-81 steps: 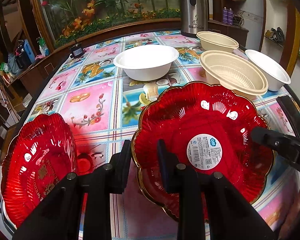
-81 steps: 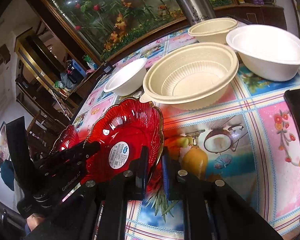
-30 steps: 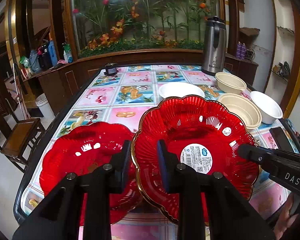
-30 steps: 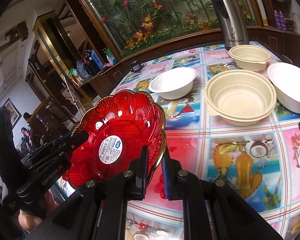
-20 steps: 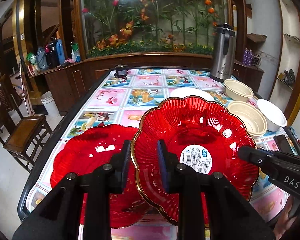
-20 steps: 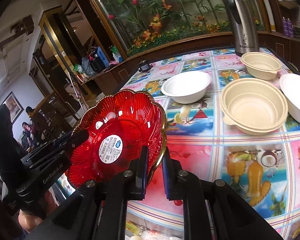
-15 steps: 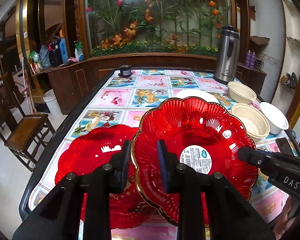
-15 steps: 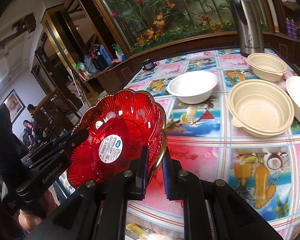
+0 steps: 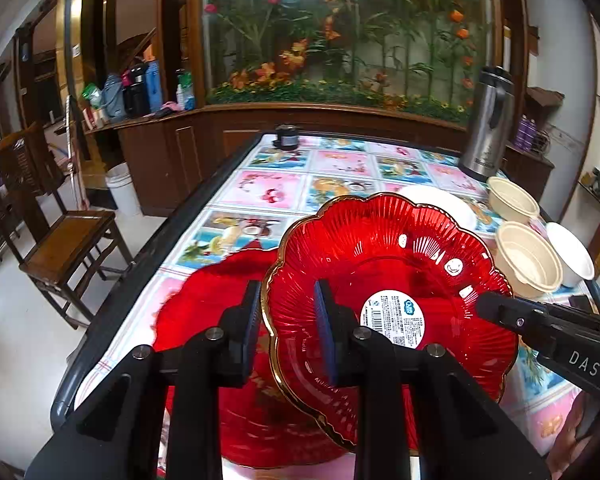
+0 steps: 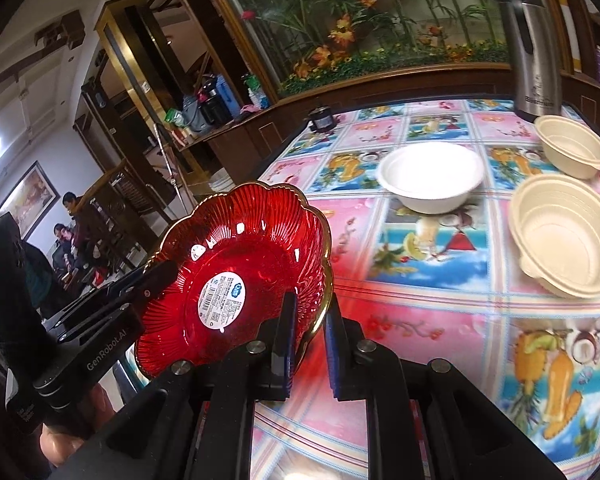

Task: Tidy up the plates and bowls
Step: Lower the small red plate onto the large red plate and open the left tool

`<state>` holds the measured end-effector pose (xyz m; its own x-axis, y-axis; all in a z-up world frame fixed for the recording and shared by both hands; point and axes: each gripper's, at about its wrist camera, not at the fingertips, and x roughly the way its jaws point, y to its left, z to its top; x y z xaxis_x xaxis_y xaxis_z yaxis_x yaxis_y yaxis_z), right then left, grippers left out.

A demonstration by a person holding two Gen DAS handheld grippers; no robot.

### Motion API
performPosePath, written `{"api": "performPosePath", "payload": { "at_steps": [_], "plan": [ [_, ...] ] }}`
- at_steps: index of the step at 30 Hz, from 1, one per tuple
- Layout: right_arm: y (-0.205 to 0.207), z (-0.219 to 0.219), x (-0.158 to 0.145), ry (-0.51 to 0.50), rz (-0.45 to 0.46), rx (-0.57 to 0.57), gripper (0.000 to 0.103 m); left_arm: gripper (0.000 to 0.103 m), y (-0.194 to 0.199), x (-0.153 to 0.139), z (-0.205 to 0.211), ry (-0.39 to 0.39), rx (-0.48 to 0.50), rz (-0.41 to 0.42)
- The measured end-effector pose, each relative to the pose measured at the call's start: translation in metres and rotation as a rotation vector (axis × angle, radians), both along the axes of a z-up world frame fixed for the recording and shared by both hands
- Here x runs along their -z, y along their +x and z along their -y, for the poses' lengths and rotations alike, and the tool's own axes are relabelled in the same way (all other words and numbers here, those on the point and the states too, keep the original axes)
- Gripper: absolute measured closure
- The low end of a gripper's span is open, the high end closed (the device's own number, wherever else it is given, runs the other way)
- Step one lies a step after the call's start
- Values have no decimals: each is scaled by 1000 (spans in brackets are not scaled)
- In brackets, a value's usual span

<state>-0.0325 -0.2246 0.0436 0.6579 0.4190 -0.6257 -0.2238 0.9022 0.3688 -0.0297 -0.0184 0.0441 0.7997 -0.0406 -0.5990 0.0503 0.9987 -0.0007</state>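
Observation:
A red scalloped plate [image 9: 392, 264] with a gold rim and a white label hangs above the table, held from both sides. My left gripper [image 9: 287, 296] is shut on its left rim; my right gripper [image 10: 310, 308] is shut on its right rim. Each wrist view shows the other gripper across the plate: the right gripper [image 9: 488, 308], and the left gripper [image 10: 160, 276] with the plate [image 10: 240, 248] beside it. A second red plate [image 9: 216, 296] lies on the table, partly under the held one. A white bowl [image 10: 430, 176] and two beige bowls [image 10: 564, 236] [image 10: 572, 148] stand beyond.
The table [image 9: 340, 164] has a bright pictured cloth. A steel flask [image 9: 486, 124] stands at the far right, with another white bowl [image 9: 570, 252] at the right edge and a small dark jar [image 9: 286, 136] at the far end. A wooden chair [image 9: 60, 240] stands left of the table.
Both grippers have lifted the labelled red plate off the table and carried it left, so that it now overlaps the second red plate. The bowls have not moved.

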Motion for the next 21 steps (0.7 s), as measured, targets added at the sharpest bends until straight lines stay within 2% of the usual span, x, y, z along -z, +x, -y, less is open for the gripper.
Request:
{"api": "performPosePath", "payload": {
  "at_steps": [13,16,21],
  "plan": [
    [44,-65,11,-81,-29,-84,90,80,21,24,-53,-39,-108,-81],
    [54,-80,18,-125,-52,-103,90,80,26,31,-59,-27,-128,-104],
    [61,-95,37,-176,-97,-139,89,80,34,53,-62,19,-144,-190]
  ]
}}
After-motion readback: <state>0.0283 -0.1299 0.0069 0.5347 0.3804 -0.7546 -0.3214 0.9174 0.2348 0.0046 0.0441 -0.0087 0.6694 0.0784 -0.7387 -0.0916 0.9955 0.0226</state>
